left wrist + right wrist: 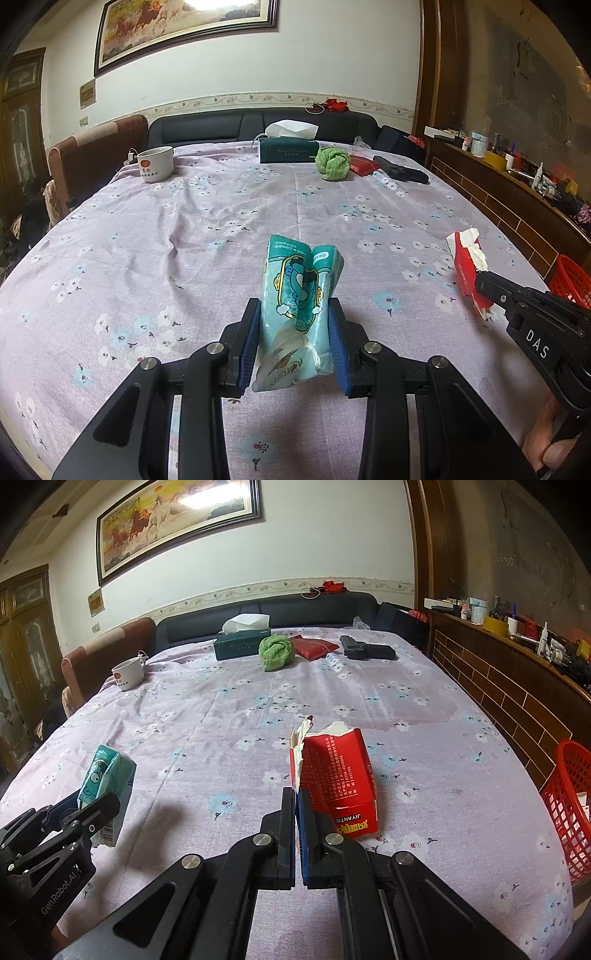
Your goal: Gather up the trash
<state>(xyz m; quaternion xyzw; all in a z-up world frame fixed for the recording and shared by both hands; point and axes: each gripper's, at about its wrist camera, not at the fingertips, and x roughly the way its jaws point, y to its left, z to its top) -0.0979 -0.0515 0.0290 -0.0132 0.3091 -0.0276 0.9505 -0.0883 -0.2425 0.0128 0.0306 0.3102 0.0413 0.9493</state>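
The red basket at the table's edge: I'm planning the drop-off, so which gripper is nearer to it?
Right. The right gripper, shut on the red carton, is closer to the red basket; the left gripper, holding the teal tissue pack, sits farther across the table.

A big table (155,258) wears a purple flowery cloth. At the top sit a white cup (156,163), a green tissue box (288,149), a green rag (332,163), a red pouch (364,164) and a black toy gun (400,170).

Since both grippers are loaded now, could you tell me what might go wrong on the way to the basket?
1. The right gripper pinches only the red carton's torn flap; it could rip and drop.
2. The left gripper squeezes the soft teal pack, which might slide out.
3. The red basket sits off the table's right edge, so the left gripper may have to cross the right one.
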